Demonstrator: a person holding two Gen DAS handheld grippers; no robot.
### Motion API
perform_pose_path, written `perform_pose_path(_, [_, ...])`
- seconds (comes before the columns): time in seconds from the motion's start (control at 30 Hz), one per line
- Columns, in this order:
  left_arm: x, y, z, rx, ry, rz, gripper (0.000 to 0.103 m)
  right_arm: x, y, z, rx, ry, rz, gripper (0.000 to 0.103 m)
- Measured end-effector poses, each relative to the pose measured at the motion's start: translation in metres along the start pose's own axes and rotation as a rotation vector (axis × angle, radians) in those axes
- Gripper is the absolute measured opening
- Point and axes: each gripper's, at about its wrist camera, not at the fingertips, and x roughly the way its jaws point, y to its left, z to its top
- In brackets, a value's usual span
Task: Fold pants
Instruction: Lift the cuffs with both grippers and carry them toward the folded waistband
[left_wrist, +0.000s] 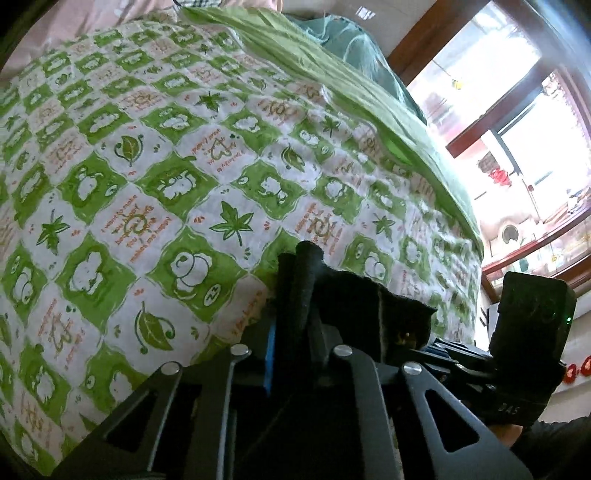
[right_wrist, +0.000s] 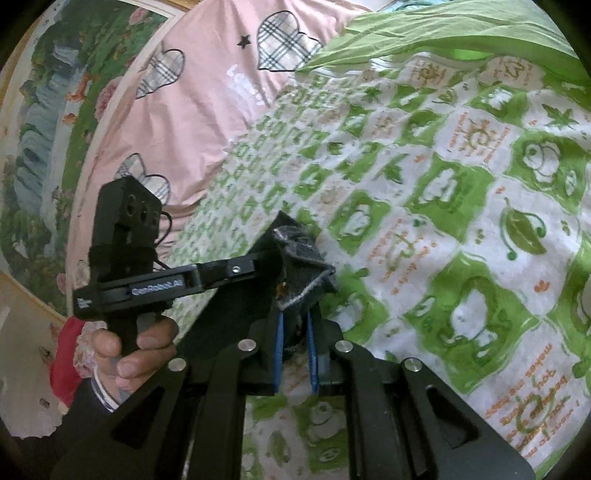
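Observation:
The pants are dark, almost black cloth. In the left wrist view my left gripper (left_wrist: 301, 269) is shut on a bunched edge of the pants (left_wrist: 354, 302), held above the bed. In the right wrist view my right gripper (right_wrist: 295, 314) is shut on another dark edge of the pants (right_wrist: 301, 258) with a pale stitched hem. The other gripper (right_wrist: 125, 251) and the hand holding it show at the left of that view. Most of the pants hang below both cameras, out of sight.
A quilt (left_wrist: 166, 177) with green and white squares, leaves and orange writing covers the bed. A plain green blanket (left_wrist: 332, 81) lies along its far side. A pink pillow (right_wrist: 207, 96) with plaid hearts lies at the head. A window (left_wrist: 517, 129) is at the right.

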Motion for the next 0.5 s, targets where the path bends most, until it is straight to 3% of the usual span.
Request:
perform_pose_path(0.27, [-0.066, -0.007, -0.017, -0.032, -0.148, -0.035, 0.010, -0.014, 0.037, 0.004, -0.099, -0.016, 0.139, 0.012])
perform_pose_path(0.5, [-0.119, -0.008, -0.045, -0.050, -0.249, -0.028, 0.010, -0.010, 0.087, -0.007, -0.216, 0.032, 0.249, 0.012])
